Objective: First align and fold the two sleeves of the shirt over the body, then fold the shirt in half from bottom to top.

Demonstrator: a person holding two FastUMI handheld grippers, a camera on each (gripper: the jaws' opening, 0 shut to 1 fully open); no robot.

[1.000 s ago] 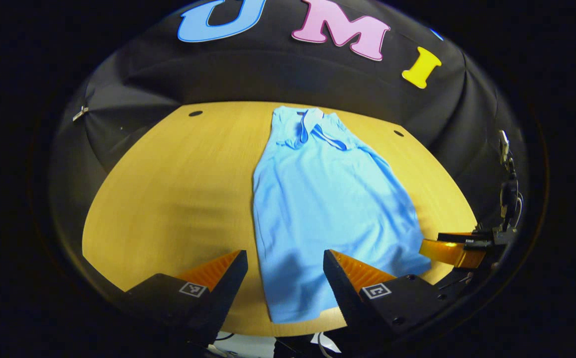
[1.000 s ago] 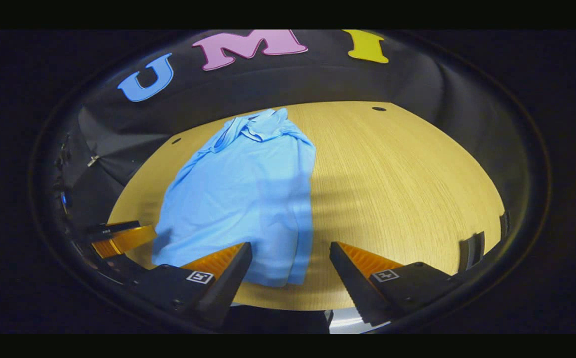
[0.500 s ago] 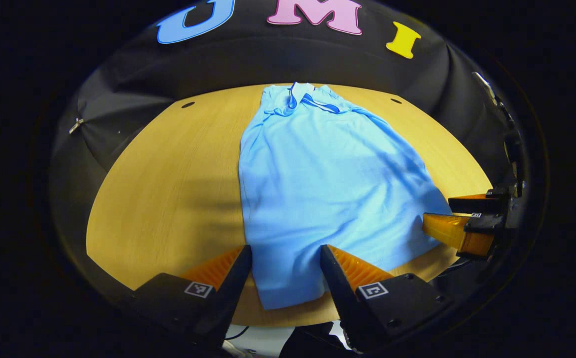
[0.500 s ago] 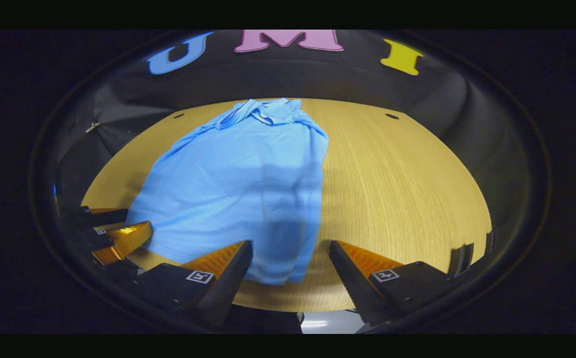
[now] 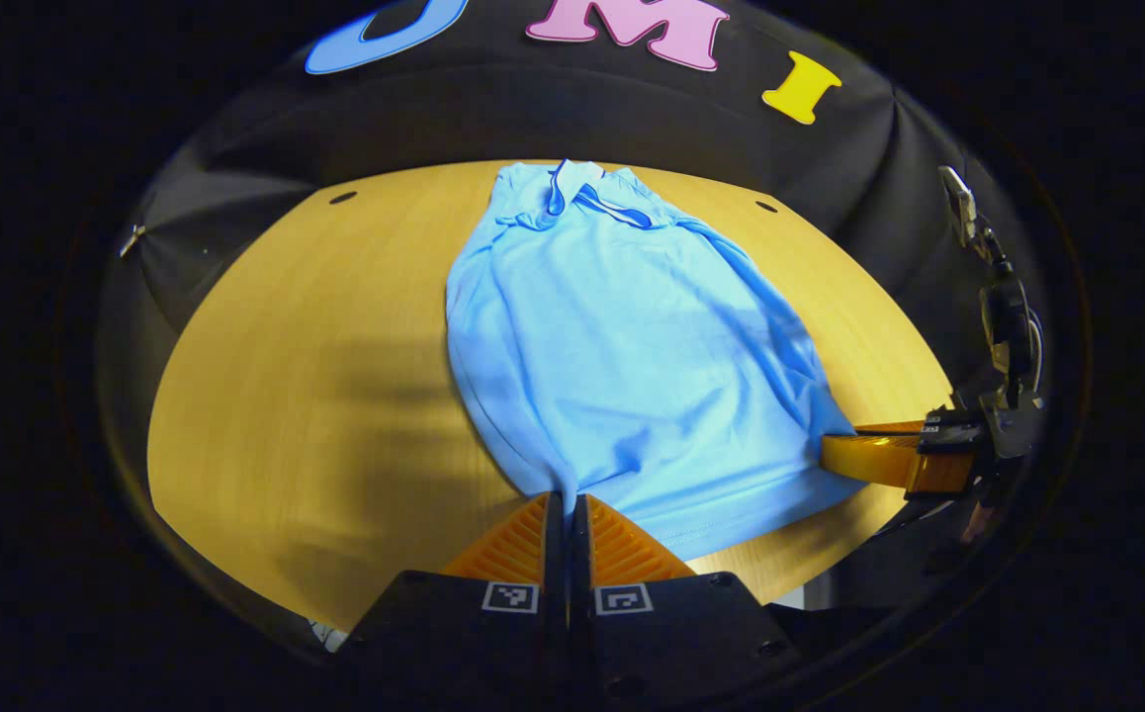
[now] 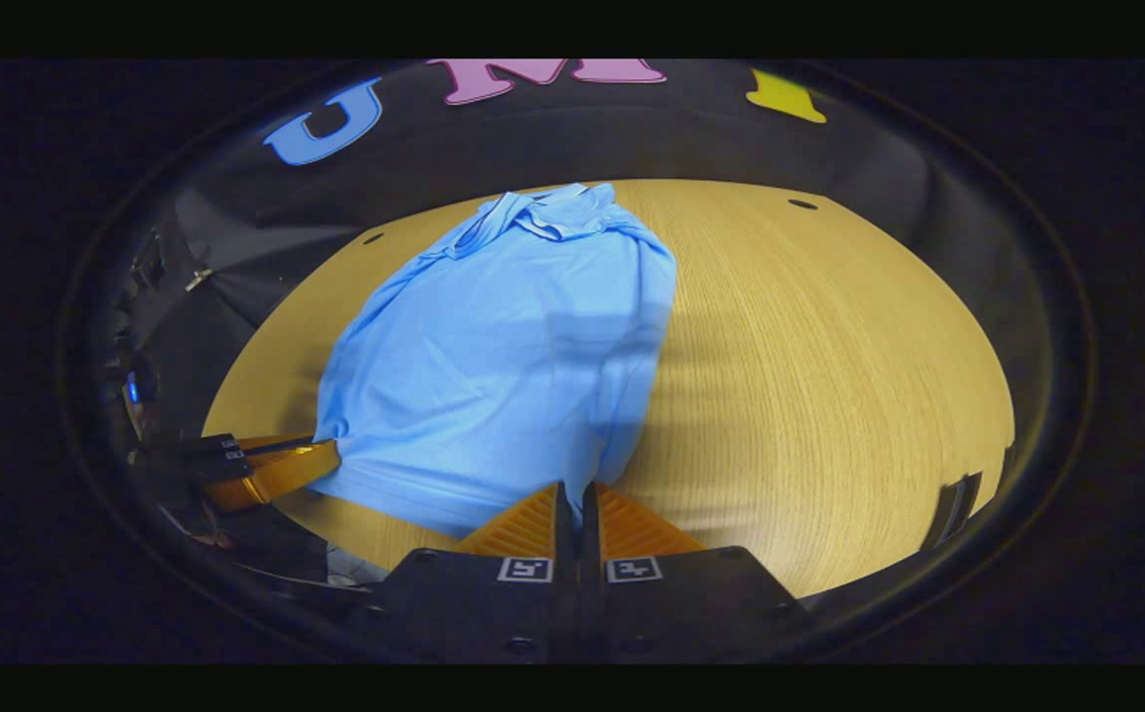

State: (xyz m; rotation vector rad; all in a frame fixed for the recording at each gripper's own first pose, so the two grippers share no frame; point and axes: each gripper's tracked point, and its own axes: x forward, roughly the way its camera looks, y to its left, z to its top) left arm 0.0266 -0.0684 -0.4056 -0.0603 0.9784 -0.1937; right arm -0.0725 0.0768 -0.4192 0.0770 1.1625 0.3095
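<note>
Jaws clenched on both grippers, left gripper (image 5: 567, 506) and right gripper (image 6: 574, 494), each pinching the shirt (image 5: 622, 346) hem's near corners (sleeves look folded); bottom-to-top fold remains, shirt flat on tabletop (image 5: 286, 376).

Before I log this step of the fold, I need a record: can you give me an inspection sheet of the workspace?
Surface: wooden table, two small dark holes near its far edge.
Job's things: light blue shirt lying flat, collar at the far end, sleeves folded in, bottom hem nearest.
Clutter: nothing seen.
Grippers: left hand-held gripper closed on the hem's left corner; right hand-held gripper closed on its right corner.
Cables: dark wiring at the booth's edge.
Surroundings: black cloth wall.
</note>
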